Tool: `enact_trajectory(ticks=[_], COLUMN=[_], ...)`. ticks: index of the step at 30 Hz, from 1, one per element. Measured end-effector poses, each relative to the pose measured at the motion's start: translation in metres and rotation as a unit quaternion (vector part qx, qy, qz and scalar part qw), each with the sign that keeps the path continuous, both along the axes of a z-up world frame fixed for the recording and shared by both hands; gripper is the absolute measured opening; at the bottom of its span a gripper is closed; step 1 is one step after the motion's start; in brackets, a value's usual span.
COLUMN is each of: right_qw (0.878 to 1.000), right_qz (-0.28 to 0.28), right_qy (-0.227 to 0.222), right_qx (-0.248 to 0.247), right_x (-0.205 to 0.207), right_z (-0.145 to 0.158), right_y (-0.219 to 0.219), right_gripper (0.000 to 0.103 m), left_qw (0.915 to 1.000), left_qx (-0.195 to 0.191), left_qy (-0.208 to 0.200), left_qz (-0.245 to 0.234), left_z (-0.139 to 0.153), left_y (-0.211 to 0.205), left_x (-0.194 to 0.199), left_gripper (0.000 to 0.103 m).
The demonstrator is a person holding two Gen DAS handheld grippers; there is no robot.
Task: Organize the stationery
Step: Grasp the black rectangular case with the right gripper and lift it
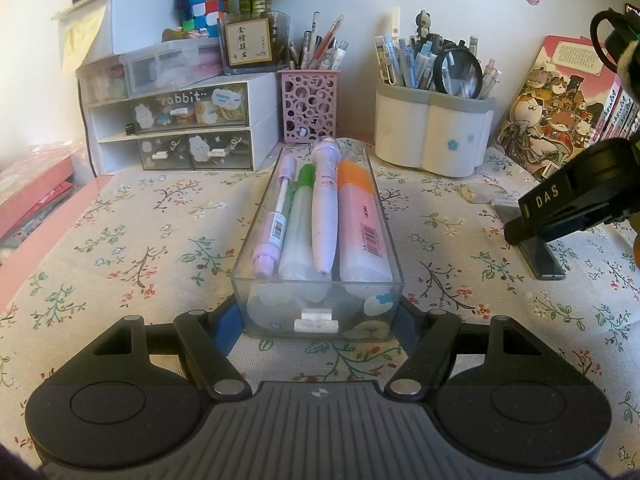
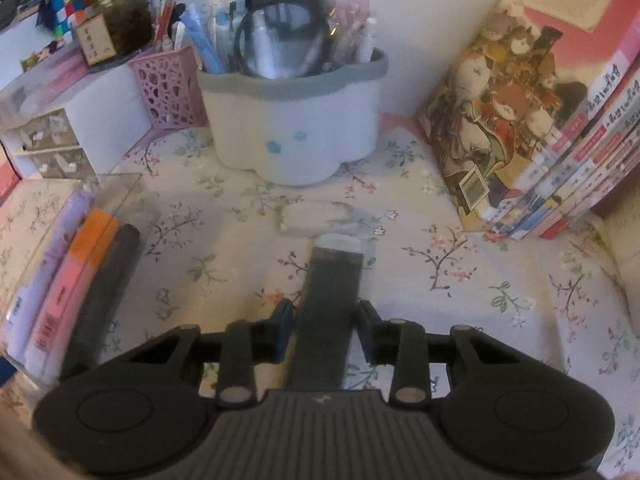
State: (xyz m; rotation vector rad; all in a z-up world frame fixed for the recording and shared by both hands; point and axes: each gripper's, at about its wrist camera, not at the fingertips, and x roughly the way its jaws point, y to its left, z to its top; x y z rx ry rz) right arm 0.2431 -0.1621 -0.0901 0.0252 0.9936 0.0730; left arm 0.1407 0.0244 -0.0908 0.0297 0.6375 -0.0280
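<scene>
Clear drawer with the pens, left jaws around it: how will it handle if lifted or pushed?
The clear drawer looks like smooth rigid plastic, so probably slippery under the left gripper. The pens lie loose and unsecured; tilting would likely slide them. Long, low and flat-bottomed: it should slide on the tablecloth, not tip.

L tongs [image 1: 319,314] spread wide, both fingers pressed vs the outer side walls of a clear box, low over the worktop. R tongs [image 2: 325,330] partly apart (slightly blurred), blue pads [image 2: 285,330] flanking a flat dark strip, w/ narrow gaps each side.
</scene>
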Motion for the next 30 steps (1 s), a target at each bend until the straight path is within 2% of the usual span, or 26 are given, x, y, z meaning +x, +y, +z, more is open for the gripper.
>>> enact_trajectory(ticks=[4,10,11,14,15,18,20,21,23,27,30], right_qw=[0.999,0.99,0.987,0.976,0.974,0.981,0.976,0.976,0.982,0.987,0.994], right_qz=[-0.009,-0.04,-0.044,-0.058,-0.062,-0.064,-0.055,-0.047,-0.03,0.007,0.053], right_qy=[-0.004,0.001,0.002,0.013,0.016,0.017,0.024,0.025,0.024,0.035,0.029], right_qx=[0.031,0.137,0.155,0.211,0.215,0.181,0.211,0.21,0.186,0.158,0.095], right_x=[0.0,0.0,-0.001,-0.001,-0.001,-0.001,-0.002,-0.002,-0.001,0.003,0.0], right_z=[0.003,0.012,0.012,0.012,0.011,0.005,0.001,0.0,0.0,-0.002,0.0], right_y=[-0.005,-0.025,-0.028,-0.038,-0.04,-0.037,-0.039,-0.036,-0.027,-0.006,0.02], right_gripper=[0.033,0.031,0.007,0.005,0.005,0.006,0.008,0.01,0.02,0.029,0.039], left_qw=[1.0,1.0,1.0,1.0,1.0,1.0,1.0,1.0,1.0,1.0,1.0], left_qx=[0.0,0.0,0.0,0.0,0.0,0.0,0.0,0.001,0.001,0.001,0.001], left_qy=[0.0,0.0,0.0,0.0,0.0,0.0,0.0,0.0,0.0,0.0,0.0], left_qz=[0.0,0.0,0.0,0.0,0.0,0.0,-0.001,-0.001,-0.002,-0.003,-0.003], left_z=[0.0,0.0,0.0,0.0,0.0,0.0,0.0,0.0,0.0,0.0,0.0], left_y=[0.0,0.0,0.0,0.0,0.0,-0.001,-0.001,-0.001,-0.002,-0.003,-0.003], left_x=[0.0,0.0,0.0,0.0,0.0,0.0,0.0,0.0,0.001,0.001,0.001], left_gripper=[0.072,0.072,0.072,0.072,0.072,0.072,0.072,0.072,0.072,0.072,0.072])
